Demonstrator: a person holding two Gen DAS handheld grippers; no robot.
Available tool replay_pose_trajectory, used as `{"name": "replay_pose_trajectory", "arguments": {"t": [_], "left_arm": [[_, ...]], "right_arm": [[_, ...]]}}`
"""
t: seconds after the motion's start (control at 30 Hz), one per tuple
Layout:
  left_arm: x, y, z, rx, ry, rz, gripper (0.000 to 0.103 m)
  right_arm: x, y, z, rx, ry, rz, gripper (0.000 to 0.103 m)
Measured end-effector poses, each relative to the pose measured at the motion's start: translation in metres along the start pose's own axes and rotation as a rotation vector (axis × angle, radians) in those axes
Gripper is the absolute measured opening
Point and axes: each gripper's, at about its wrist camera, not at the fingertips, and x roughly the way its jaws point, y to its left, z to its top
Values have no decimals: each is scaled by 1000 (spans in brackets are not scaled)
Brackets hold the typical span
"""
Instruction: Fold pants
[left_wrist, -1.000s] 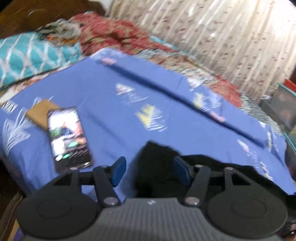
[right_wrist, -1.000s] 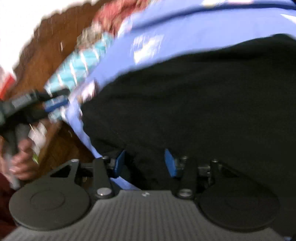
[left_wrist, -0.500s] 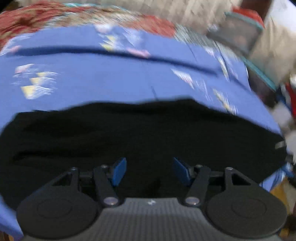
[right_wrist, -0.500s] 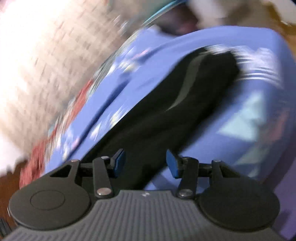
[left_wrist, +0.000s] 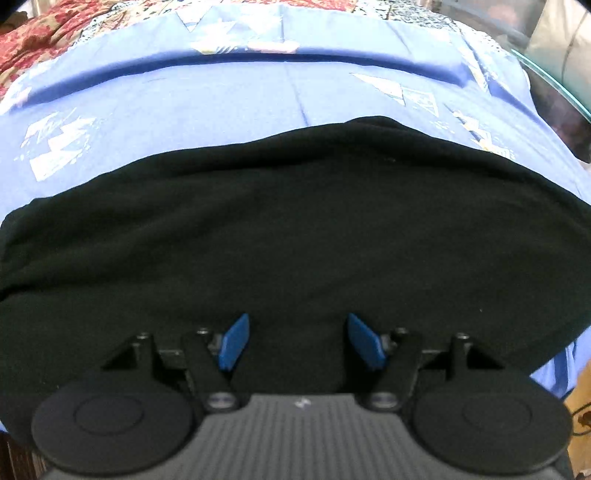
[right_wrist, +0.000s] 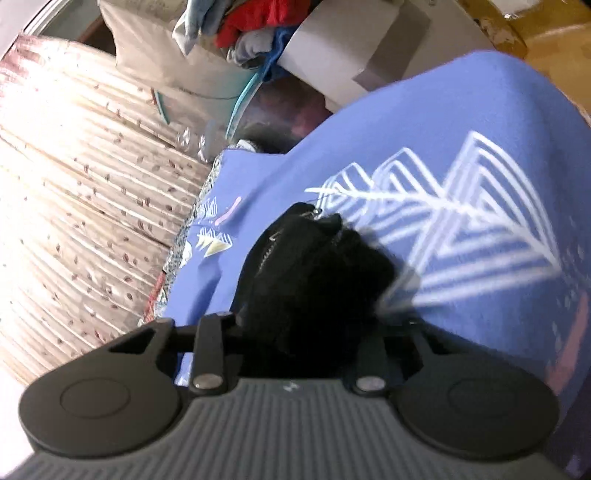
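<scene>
Left wrist view: the left gripper (left_wrist: 295, 341) points steeply down over the black pants (left_wrist: 295, 236), which lie spread across the blue sheet (left_wrist: 221, 99). Its blue pads (left_wrist: 233, 341) stand well apart, with nothing pinched between them; the jaws have just been opening a little, only flat cloth below the gap. The sheet's free part runs from 9 through 12 to 3 o'clock of the pants.

Right wrist view: the right gripper (right_wrist: 299, 325) has a bunched end of the pants (right_wrist: 310, 273), zipper showing, between its jaws, which have just been closing. Cloth hides the pads, so I cannot tell whether they pinch it. A curtain (right_wrist: 81, 192) hangs at 9 o'clock.
</scene>
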Motion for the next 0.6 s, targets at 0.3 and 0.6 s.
{"name": "replay_pose_trajectory", "arguments": {"t": [0.3,0.6], "left_arm": [[-9,10,2,-51,-21,-54,42],[-34,32,-5,-134,-66,-174,37]], "right_arm": [[-6,93,-23,-466,0,-108,16],[4,192,-187,-1378,230,-36,34]]}}
